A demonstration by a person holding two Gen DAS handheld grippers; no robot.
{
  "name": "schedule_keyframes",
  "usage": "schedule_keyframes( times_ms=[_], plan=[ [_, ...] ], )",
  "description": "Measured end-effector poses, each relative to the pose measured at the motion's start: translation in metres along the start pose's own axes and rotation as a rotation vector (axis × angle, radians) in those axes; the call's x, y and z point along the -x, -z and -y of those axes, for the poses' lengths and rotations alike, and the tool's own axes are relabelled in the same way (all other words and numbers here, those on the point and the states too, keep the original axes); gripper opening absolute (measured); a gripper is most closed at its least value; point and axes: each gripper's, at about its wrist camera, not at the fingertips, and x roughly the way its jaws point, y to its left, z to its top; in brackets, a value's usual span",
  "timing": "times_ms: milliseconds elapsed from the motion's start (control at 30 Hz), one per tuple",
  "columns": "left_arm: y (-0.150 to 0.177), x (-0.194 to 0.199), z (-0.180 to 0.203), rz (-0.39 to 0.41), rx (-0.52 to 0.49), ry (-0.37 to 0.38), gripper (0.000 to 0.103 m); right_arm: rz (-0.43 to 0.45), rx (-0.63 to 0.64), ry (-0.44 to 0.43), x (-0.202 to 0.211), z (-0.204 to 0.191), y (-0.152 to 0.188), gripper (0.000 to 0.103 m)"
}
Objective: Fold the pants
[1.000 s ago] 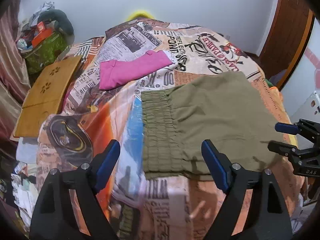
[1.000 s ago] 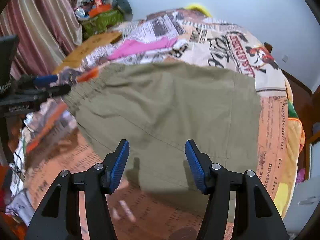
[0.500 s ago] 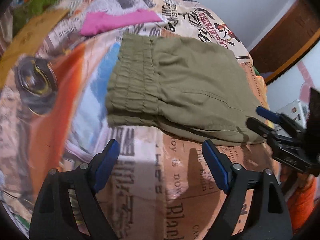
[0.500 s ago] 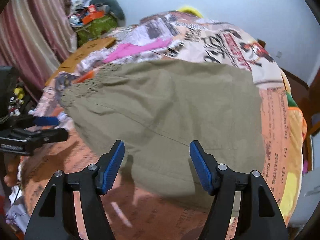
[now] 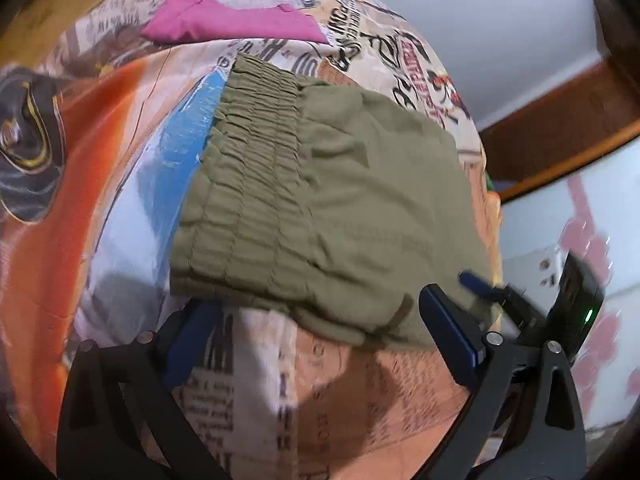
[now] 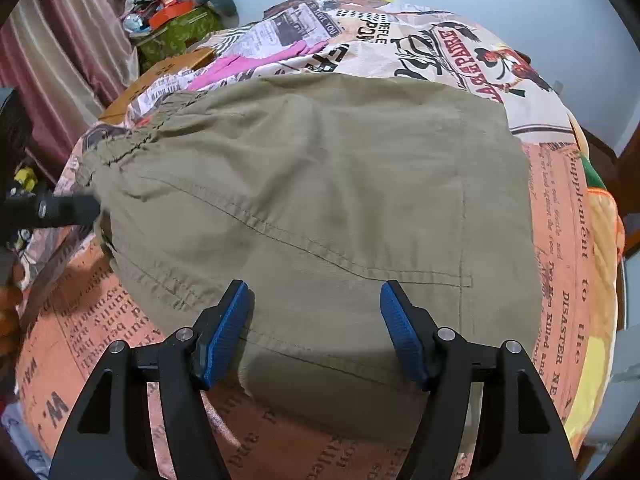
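Note:
The olive-green pants (image 5: 352,216) lie folded flat on the printed bedspread, with the gathered elastic waistband (image 5: 248,184) at the left. My left gripper (image 5: 320,336) is open and empty, its blue pads at the near edge of the pants below the waistband. My right gripper (image 6: 316,328) is open and empty, its pads over the near edge of the pants (image 6: 320,184). The right gripper also shows at the right of the left wrist view (image 5: 492,292), by the pants' near right edge. The left gripper's black finger (image 6: 60,210) shows at the left of the right wrist view.
A pink folded garment (image 5: 228,20) lies on the bed beyond the pants. A wooden board (image 6: 160,76) and a pile of clutter (image 6: 176,12) stand at the far left. A wooden door frame (image 5: 560,128) is at the right.
Both grippers have moved in closer and lower toward the near edge of the pants. The left gripper's pads now reach the cloth edge. Both stay open.

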Motion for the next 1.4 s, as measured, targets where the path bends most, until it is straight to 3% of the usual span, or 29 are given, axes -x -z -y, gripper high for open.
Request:
schedule_keyframes(
  times_ms=[133,233,367,600,700,1067,1167,1300,1400],
  plan=[
    [-0.009,-0.002,-0.009,0.016,0.076,0.047,0.101,0.003,-0.009,-0.015,-0.001,0.002,0.001,0.065],
    [-0.012,-0.002,-0.009,0.033,0.097,0.028,0.099,0.005,-0.015,-0.024,-0.001,0.003,0.002,0.066],
    [-0.015,-0.001,-0.006,0.078,0.080,-0.132,0.057,0.006,-0.014,-0.024,-0.001,0.003,0.002,0.065],
    [-0.007,0.005,0.011,0.158,-0.026,-0.274,0.042,0.018,-0.033,-0.015,0.005,0.007,0.005,0.064],
    [-0.002,0.012,0.020,0.175,-0.083,-0.307,0.038,0.027,-0.052,-0.008,0.014,0.013,0.012,0.064],
    [0.025,0.047,0.014,0.260,-0.126,-0.408,0.037,0.056,-0.205,0.030,0.045,0.054,0.057,0.065],
    [0.026,0.055,0.026,0.294,-0.169,-0.443,0.037,0.062,-0.278,-0.013,0.049,0.064,0.066,0.065],
    [0.021,0.068,0.043,0.344,-0.167,-0.411,0.034,0.063,-0.323,0.010,0.046,0.069,0.076,0.066],
    [0.020,0.073,0.065,0.389,-0.222,-0.418,0.032,0.072,-0.351,0.003,0.047,0.073,0.084,0.066]
  ],
)
